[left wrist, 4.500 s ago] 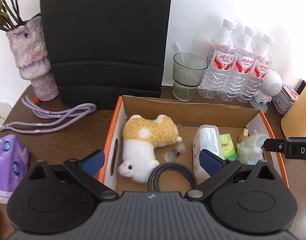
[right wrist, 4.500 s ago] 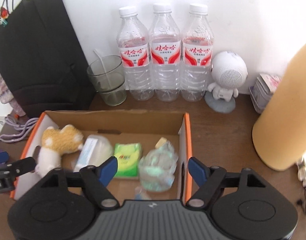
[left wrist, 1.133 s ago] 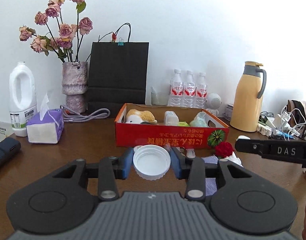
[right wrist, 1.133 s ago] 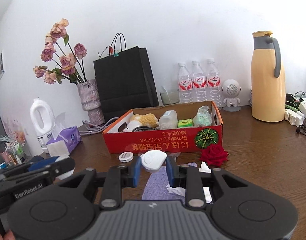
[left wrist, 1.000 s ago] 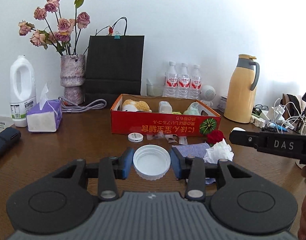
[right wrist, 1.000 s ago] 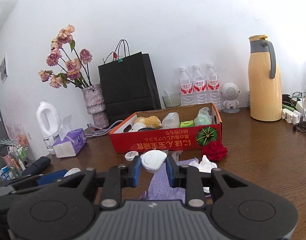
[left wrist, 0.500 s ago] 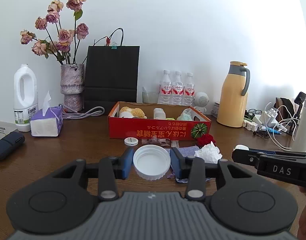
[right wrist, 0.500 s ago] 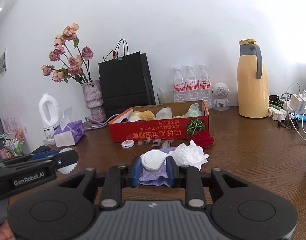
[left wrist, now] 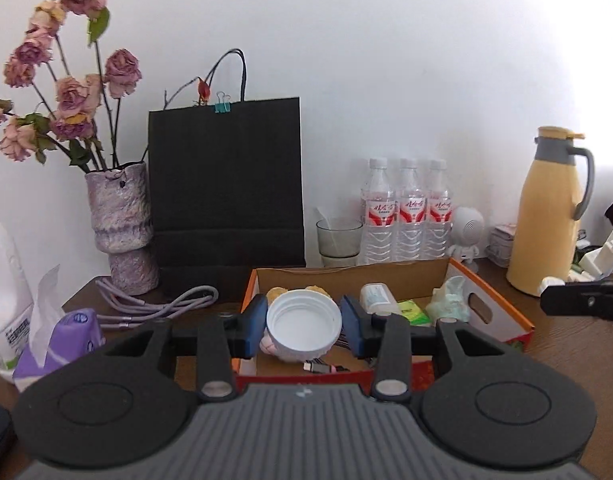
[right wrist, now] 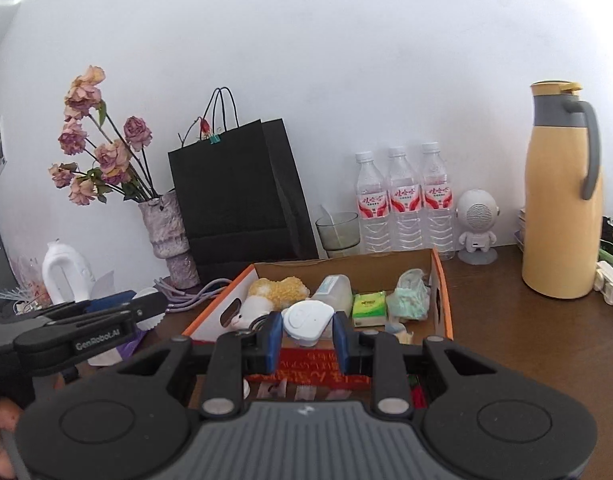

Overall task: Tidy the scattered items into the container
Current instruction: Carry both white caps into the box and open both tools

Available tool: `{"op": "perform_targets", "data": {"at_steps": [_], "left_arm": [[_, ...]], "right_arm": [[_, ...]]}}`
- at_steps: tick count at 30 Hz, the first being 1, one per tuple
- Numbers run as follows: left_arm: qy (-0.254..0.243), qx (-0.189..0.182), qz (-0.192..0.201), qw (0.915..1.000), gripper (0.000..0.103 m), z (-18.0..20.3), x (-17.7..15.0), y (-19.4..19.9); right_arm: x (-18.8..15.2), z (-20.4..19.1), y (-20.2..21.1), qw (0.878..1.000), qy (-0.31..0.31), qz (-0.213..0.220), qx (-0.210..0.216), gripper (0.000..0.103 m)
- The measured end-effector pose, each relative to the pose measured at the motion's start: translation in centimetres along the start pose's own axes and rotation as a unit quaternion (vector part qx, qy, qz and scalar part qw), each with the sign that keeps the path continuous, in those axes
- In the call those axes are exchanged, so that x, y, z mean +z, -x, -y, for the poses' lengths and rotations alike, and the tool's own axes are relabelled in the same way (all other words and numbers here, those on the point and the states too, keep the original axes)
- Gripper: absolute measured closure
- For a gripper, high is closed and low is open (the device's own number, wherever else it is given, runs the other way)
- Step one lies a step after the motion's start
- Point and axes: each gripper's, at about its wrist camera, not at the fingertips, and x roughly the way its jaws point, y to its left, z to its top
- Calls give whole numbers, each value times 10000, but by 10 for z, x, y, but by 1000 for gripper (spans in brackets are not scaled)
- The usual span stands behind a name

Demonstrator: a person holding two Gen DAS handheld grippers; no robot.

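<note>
Both tools over the cardboard box point(left wrist: 486, 304) on the counter point(right wrist: 526, 344).
Left tool point(left wrist: 304, 326) clamps a white lid point(left wrist: 304, 322); right tool point(right wrist: 308, 338), facing a "GenRobot.AI" marking, clamps a white case point(right wrist: 308, 320) above the box's near edge.

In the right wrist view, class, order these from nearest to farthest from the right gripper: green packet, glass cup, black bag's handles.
1. Green packet: in the box, just right of the right gripper.
2. Glass cup: behind the box.
3. Black bag's handles: upper left, by the wall.
</note>
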Motion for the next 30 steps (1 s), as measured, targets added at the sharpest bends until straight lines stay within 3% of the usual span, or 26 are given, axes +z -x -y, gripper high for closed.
{"op": "perform_targets", "data": {"at_steps": [6, 10, 15, 19, 23, 25, 30], "left_arm": [[-357, 135, -1040, 9938, 62, -8, 9, -94], [-580, 36, -1518, 9867, 61, -12, -1, -124], [-476, -50, -1585, 9862, 47, -20, -9, -135], [-39, -207, -1661, 9859, 44, -33, 1, -142], [251, -30, -1469, 9888, 40, -47, 13, -137], [455, 41, -1345, 9899, 38, -61, 18, -130], [574, 494, -977, 9923, 36, -86, 30, -114]], "right_arm": [[40, 26, -89, 9960, 122, -862, -196, 77], [43, 32, -131, 9922, 87, -1240, -33, 77], [34, 10, -178, 9849, 252, -1694, 272, 77], [22, -9, -220, 9746, 420, -2156, 434, 77], [18, -14, -248, 9678, 267, -2457, 484, 77], [22, -20, -250, 9669, 168, -2432, 755, 77], [18, -57, -257, 9554, 571, -2676, 1110, 77]]}}
